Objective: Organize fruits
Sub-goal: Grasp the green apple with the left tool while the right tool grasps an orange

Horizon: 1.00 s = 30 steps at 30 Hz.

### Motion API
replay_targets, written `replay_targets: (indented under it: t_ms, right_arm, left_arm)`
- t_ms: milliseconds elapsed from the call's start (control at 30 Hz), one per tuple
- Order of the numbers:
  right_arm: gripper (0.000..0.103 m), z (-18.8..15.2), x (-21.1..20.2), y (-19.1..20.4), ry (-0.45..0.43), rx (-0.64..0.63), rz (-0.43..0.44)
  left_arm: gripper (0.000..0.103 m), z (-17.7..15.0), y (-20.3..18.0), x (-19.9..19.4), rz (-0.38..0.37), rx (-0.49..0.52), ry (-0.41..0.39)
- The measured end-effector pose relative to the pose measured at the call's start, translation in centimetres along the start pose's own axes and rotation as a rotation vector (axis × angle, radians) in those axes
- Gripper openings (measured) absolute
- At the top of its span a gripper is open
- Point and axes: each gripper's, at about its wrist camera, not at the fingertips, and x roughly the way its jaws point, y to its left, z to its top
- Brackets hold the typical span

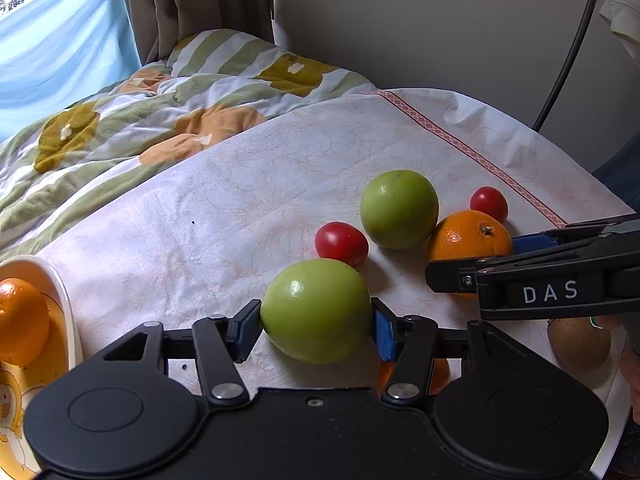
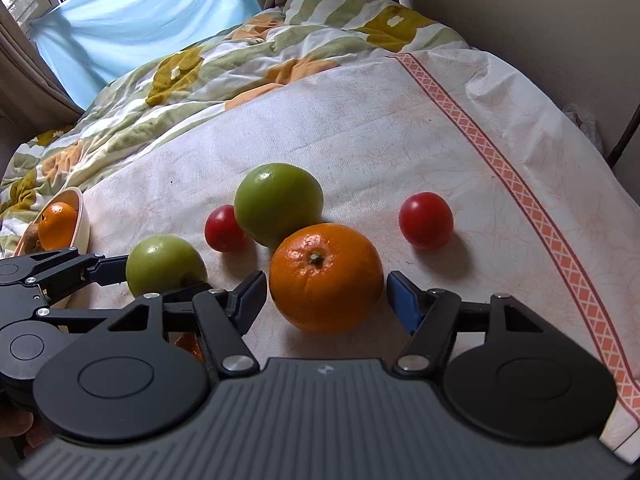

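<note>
My left gripper (image 1: pixel 317 322) is shut on a green apple (image 1: pixel 317 310), its blue pads touching both sides; the apple rests on the white cloth (image 1: pixel 224 208). It also shows in the right wrist view (image 2: pixel 164 266). My right gripper (image 2: pixel 326 294) is open around an orange (image 2: pixel 326 278), with gaps on both sides. A second green apple (image 2: pixel 278 204) and two red tomatoes (image 2: pixel 224 229) (image 2: pixel 426 221) lie behind. A cream bowl (image 1: pixel 60 296) at the left holds another orange (image 1: pixel 22 320).
A kiwi (image 1: pixel 580 344) lies at the right in the left wrist view. Another orange (image 1: pixel 438 374) is partly hidden under my left gripper. A flowered quilt (image 1: pixel 120 128) is bunched behind the cloth. A wall and a black cable (image 1: pixel 568 56) stand at the right.
</note>
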Motion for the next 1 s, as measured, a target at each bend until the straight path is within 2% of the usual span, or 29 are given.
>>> replay_targets:
  t_ms: [133, 200, 467, 667, 1000]
  right_arm:
    - [0.079, 0.2, 0.2, 0.0, 0.002, -0.014, 0.007]
    - [0.076, 0.3, 0.3, 0.0, 0.002, -0.031, 0.004]
    - [0.075, 0.2, -0.1, -0.1, 0.011, -0.067, 0.027]
    - [0.075, 0.5, -1.7, 0.0, -0.002, -0.091, 0.061]
    - [0.075, 1.6, -5.5, 0.8, -0.037, -0.191, 0.129]
  left_arm:
    - [0.060, -0.2, 0.3, -0.3, 0.017, -0.015, -0.001]
    - [0.060, -0.3, 0.4, -0.5, 0.026, -0.023, -0.001]
    - [0.060, -0.6, 0.6, -1.8, 0.082, -0.063, 0.001]
    - [0.060, -0.8, 0.1, -3.3, 0.124, -0.114, -0.015]
    - [0.060, -1.5, -1.0, -8.1, 0.217, -0.249, -0.072]
